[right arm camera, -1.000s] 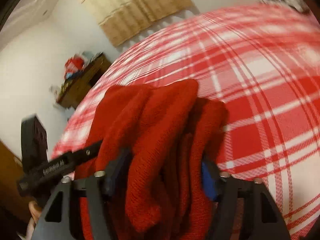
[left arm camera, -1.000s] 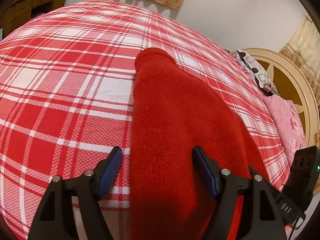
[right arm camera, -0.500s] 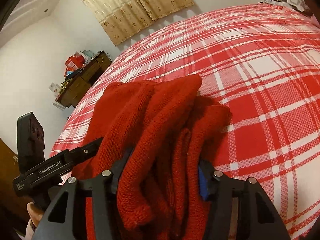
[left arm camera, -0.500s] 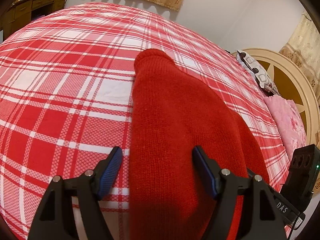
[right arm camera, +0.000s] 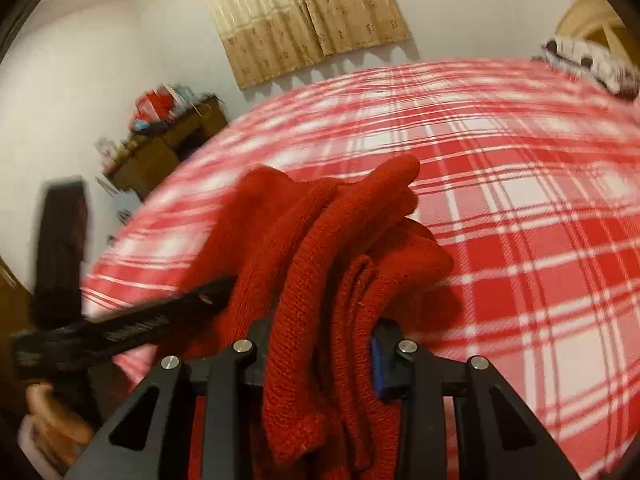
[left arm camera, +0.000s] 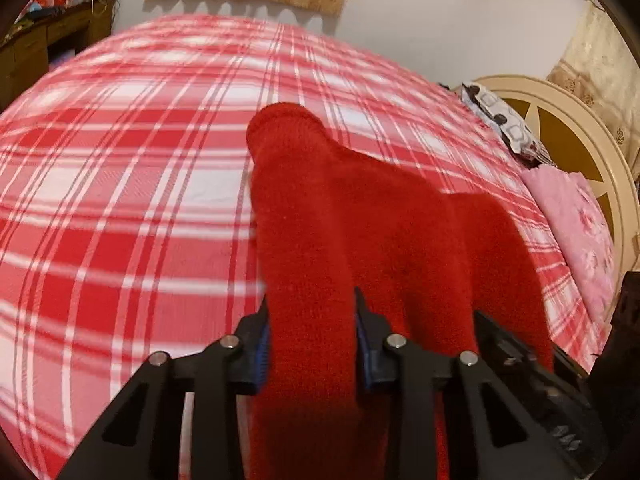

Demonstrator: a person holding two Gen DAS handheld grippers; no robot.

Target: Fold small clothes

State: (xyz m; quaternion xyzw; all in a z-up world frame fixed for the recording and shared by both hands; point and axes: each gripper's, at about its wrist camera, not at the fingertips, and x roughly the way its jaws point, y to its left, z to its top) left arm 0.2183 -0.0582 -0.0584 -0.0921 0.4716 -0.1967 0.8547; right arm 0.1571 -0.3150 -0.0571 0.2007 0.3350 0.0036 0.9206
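A red knitted garment (left arm camera: 360,232) lies on a bed with a red and white plaid cover (left arm camera: 120,200). My left gripper (left arm camera: 312,332) is shut on a thick fold of it at the near edge, lifting it a little. In the right wrist view the same garment (right arm camera: 328,260) is bunched in several folds, and my right gripper (right arm camera: 320,340) is shut on that bunch. The left gripper's black body (right arm camera: 120,328) shows at the left of the right wrist view, beside the garment.
A cream headboard (left arm camera: 580,140) with a pink pillow (left arm camera: 576,232) and a patterned pillow (left arm camera: 500,124) is at the right. A wooden desk (left arm camera: 48,48) with clutter stands at the far left by the wall. Beige curtains (right arm camera: 300,16) hang behind the bed.
My left gripper has closed from wide open onto the near edge of the garment and lifted it. My right gripper has kept its hold and both views have tilted up.
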